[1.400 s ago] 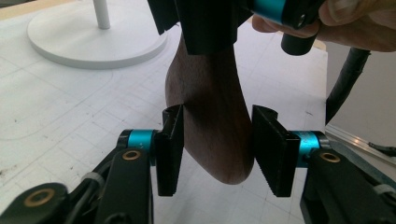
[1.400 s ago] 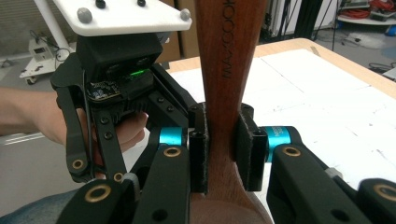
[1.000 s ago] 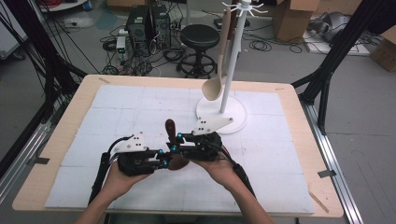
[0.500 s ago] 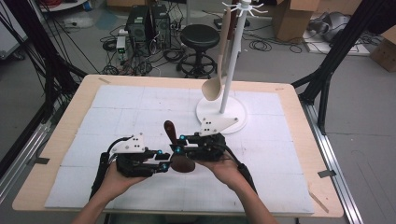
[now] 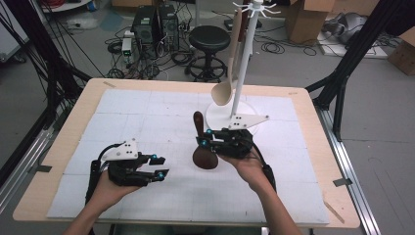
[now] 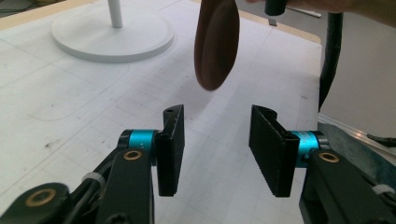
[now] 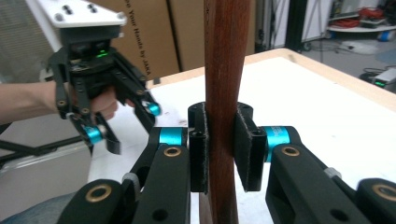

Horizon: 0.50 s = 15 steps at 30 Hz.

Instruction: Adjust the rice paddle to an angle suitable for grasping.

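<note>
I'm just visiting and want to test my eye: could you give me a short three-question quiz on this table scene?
1. True or false: the left gripper holds something.
2. What does the right gripper clamp? A) pale spoon B) dark wooden spoon C) cable
3. Where is the pale spoon?

Key:
1. False; nothing lies between its jaws, which have just been opening.
2. B, the dark wooden spoon, by its handle.
3. Hanging on the white stand.

1. Dark spoon (image 7: 223,93): reddish-brown wood, smooth, faint sheen.
2. Hanging pale spoon (image 5: 223,93): light wood, matt.
3. Rack (image 5: 247,58): white, smooth, matt.
4. Table (image 5: 73,117): pale wood rim, white matt gridded covering.
5. Right gripper (image 7: 220,149): black matt jaws with rough pads, glossy blue metal collars.
</note>
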### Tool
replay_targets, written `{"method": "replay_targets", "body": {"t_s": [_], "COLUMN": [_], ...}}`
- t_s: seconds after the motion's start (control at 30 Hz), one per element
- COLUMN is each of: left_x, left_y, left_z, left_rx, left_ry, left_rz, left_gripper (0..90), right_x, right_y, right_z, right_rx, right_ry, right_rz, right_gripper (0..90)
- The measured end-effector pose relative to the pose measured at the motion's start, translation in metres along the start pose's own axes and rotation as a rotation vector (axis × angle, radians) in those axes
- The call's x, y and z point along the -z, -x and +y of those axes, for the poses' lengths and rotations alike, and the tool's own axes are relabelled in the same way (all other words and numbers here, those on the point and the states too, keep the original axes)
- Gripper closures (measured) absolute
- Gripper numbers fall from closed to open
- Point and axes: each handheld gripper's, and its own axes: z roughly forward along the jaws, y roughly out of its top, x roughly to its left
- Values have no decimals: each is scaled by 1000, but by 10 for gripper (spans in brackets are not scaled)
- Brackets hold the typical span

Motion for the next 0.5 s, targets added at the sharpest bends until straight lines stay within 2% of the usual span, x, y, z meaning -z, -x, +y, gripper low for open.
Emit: {"method": "replay_targets", "body": {"t_s": [0.2, 0.5], "left_x": [9, 13], "left_y": [-3, -5], "left_z": [-3, -4], "left_rx": [10, 14], "left_ry": [3, 5], "left_rz": [23, 52], "left_gripper": [512, 434], "right_x": [17, 37], "right_y": [15, 33], "right_z": [2, 11], "right_rx": [-22, -33], "right_ry": [25, 45], "right_rz": [-40, -86], "right_gripper": [779, 779]}}
